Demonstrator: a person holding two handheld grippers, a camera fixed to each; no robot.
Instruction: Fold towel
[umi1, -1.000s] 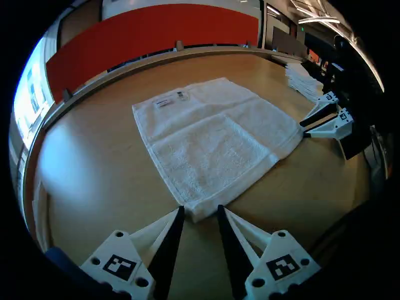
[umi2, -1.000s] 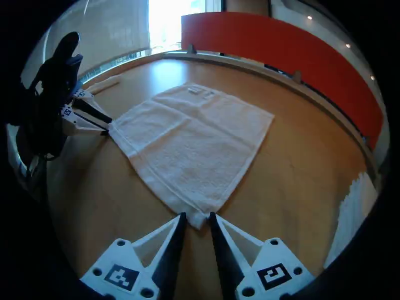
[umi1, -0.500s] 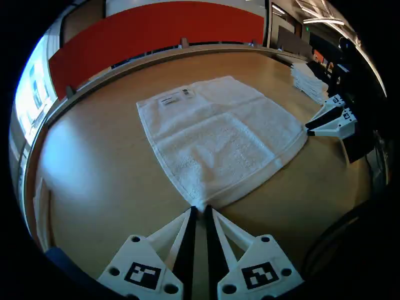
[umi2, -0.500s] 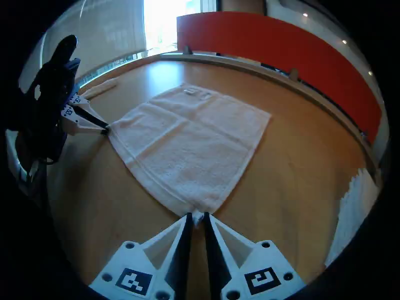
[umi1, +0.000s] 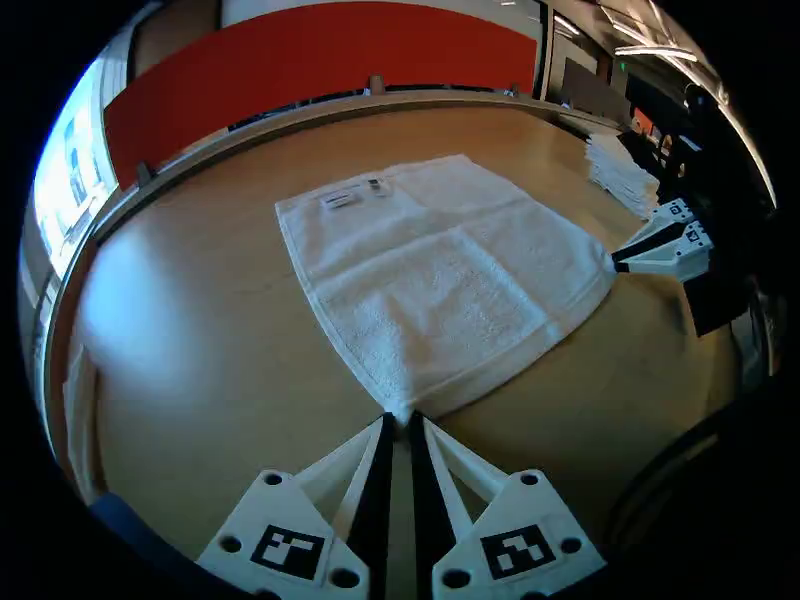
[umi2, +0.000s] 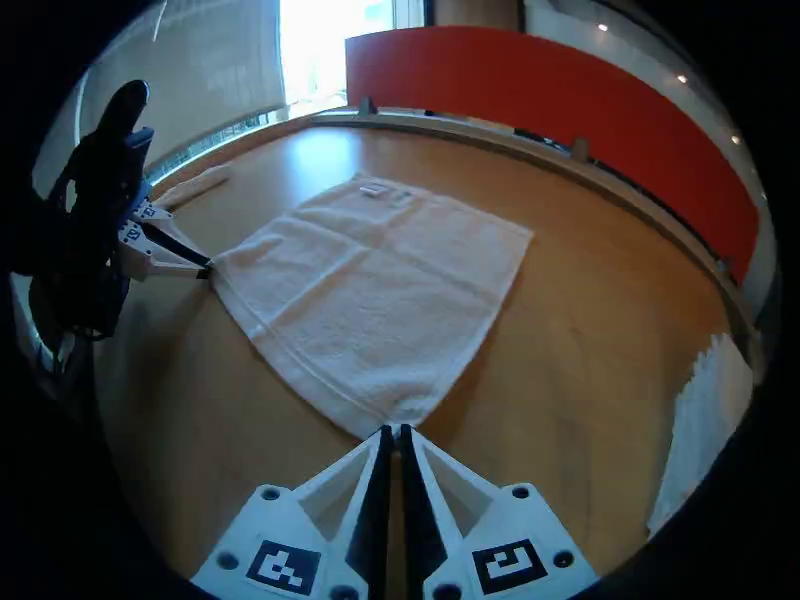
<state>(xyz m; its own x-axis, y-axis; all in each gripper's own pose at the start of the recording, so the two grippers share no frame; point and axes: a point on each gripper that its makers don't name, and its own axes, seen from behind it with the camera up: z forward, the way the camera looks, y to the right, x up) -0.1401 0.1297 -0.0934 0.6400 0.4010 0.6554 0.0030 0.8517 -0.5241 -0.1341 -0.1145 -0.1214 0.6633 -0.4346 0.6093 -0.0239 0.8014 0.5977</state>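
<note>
Jaws of our left gripper (umi1: 398, 428) and right gripper (umi2: 395, 438) are clamped tight. We see the wooden desk (umi1: 200, 330) carrying the white towel (umi1: 440, 270), spread flat, one gripper on each of two neighbouring corners; a folded cloth stack (umi1: 620, 170) lies nearby
</note>
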